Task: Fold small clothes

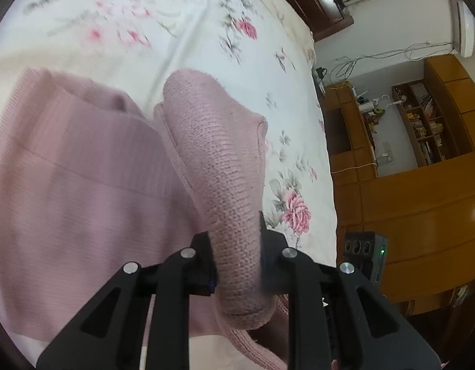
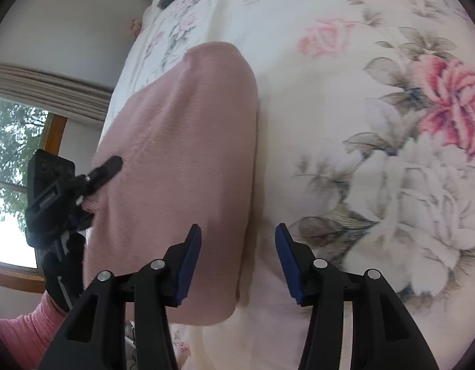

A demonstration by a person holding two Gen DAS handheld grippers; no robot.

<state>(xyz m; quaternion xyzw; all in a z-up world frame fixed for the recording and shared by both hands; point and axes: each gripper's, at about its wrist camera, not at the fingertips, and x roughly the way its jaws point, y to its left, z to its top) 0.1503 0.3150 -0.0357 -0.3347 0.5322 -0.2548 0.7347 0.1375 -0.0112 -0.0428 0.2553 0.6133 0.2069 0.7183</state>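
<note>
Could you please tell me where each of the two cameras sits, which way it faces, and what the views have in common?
Left wrist: sits on the left gripper, facing along its fingers, shut on a pink knit sleeve, across the floral bedsheet toward wooden shelves.
Right wrist: sits on the right gripper, open, facing down at the pink sweater; a pink-sleeved arm shows.
Shared: sweater, bedsheet, left gripper.

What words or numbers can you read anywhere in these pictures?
None can be read for sure.
Left gripper: small pale lettering on its black body, too blurred to read.
Shelves: book spines and boxes, too small to read.
Pink sweater: no label showing.
Flowered bedspread: only flowers, no writing.
</note>
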